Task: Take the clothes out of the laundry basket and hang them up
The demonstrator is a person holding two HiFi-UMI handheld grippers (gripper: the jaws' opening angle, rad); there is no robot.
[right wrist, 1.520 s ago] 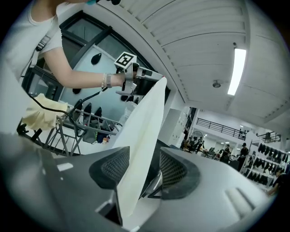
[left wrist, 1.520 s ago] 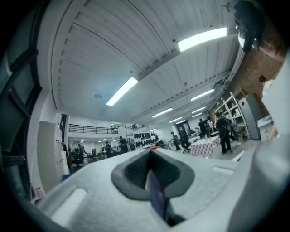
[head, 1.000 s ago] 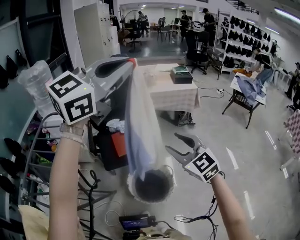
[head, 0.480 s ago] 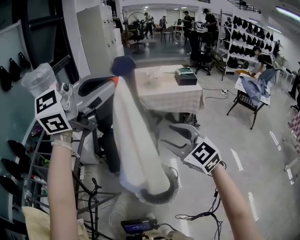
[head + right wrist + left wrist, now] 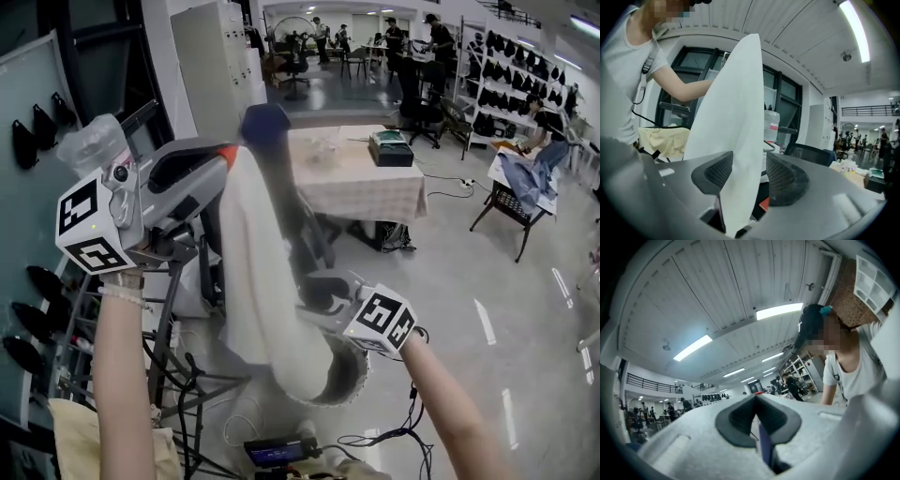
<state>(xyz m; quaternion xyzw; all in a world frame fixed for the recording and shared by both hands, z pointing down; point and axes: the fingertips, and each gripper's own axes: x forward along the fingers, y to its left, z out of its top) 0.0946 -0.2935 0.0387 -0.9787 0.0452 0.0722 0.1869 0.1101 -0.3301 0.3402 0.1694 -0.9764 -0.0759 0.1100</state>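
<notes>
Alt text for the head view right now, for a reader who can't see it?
The raised left gripper clamps a white garment near its dark blue top, and the cloth hangs down. Lower down, the right gripper has its open jaws on either side of the cloth. A cloth-covered table stands behind.

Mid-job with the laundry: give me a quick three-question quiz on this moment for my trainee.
1. True or false: the right gripper has its jaws clamped shut on the white garment.
2. What does the left gripper hold? A) a hanger B) the top of the white garment C) nothing
3. In the head view, which gripper sits higher in the picture?

Key
1. False: its jaws stand apart, with the cloth hanging between them.
2. B
3. The left gripper.
</notes>
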